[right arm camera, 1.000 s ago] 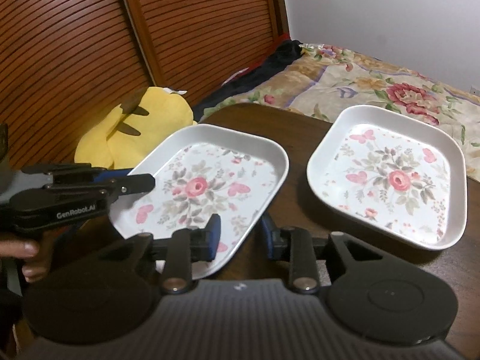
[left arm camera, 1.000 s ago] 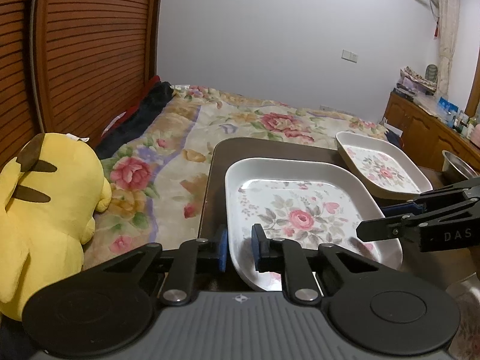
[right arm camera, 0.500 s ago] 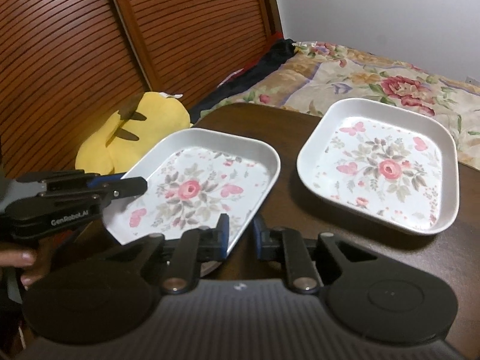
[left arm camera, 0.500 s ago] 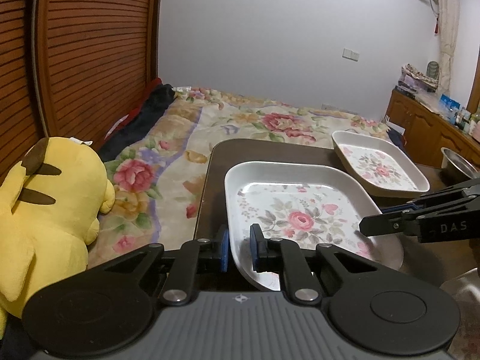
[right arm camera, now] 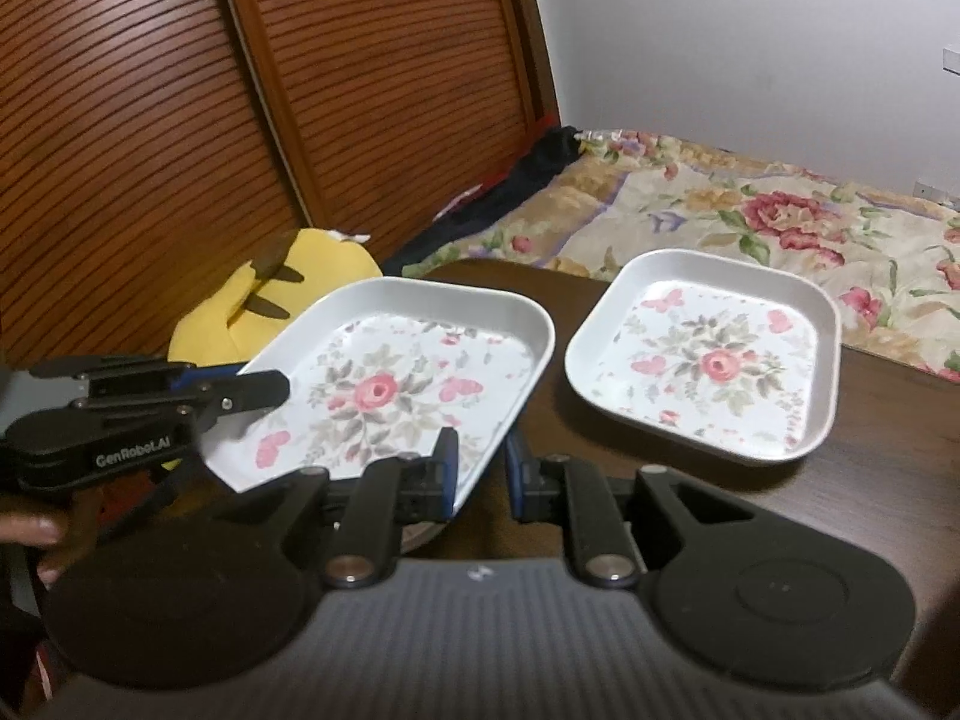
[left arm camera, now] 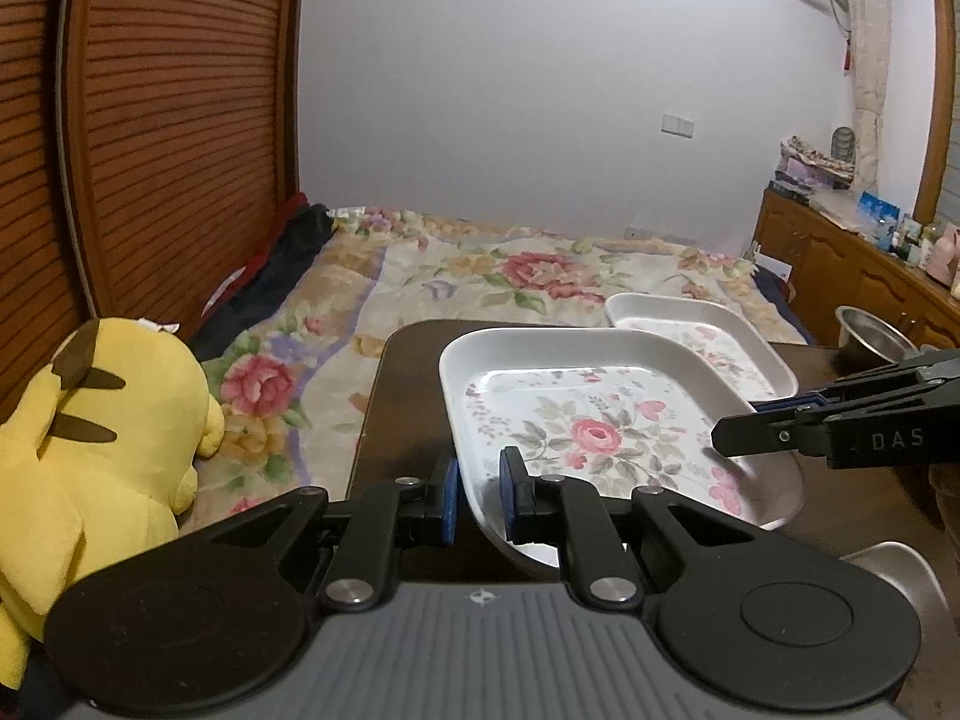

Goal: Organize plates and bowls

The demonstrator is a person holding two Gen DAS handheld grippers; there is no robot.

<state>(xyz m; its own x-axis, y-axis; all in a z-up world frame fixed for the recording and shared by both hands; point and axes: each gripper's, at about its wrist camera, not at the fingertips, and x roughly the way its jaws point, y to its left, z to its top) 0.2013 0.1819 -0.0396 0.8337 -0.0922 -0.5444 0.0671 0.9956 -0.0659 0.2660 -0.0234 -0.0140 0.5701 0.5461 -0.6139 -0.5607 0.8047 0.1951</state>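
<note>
A square white plate with a rose pattern (left arm camera: 594, 438) (right arm camera: 384, 390) is held slightly above the dark table (left arm camera: 408, 420) by both grippers. My left gripper (left arm camera: 478, 495) is shut on its near-left rim. My right gripper (right arm camera: 480, 468) is shut on the rim at the opposite side. Each gripper also shows in the other's view: the right gripper (left arm camera: 729, 437) from the right, the left gripper (right arm camera: 270, 387) from the left. A second matching plate (left arm camera: 708, 330) (right arm camera: 714, 360) lies flat on the table just beyond. A grey round rim (left arm camera: 780, 492) peeks out under the held plate.
A yellow plush toy (left arm camera: 90, 432) (right arm camera: 288, 294) sits left of the table on a floral bedspread (left arm camera: 510, 276). A steel bowl (left arm camera: 870, 330) stands at the far right, another metal dish (left arm camera: 900, 570) at the near right. A person's hand (right arm camera: 36, 534) holds the left gripper.
Both grippers' fingers have narrowed onto the near plate's rim. The plate has risen a little and now overlaps the second plate in the left wrist view.
</note>
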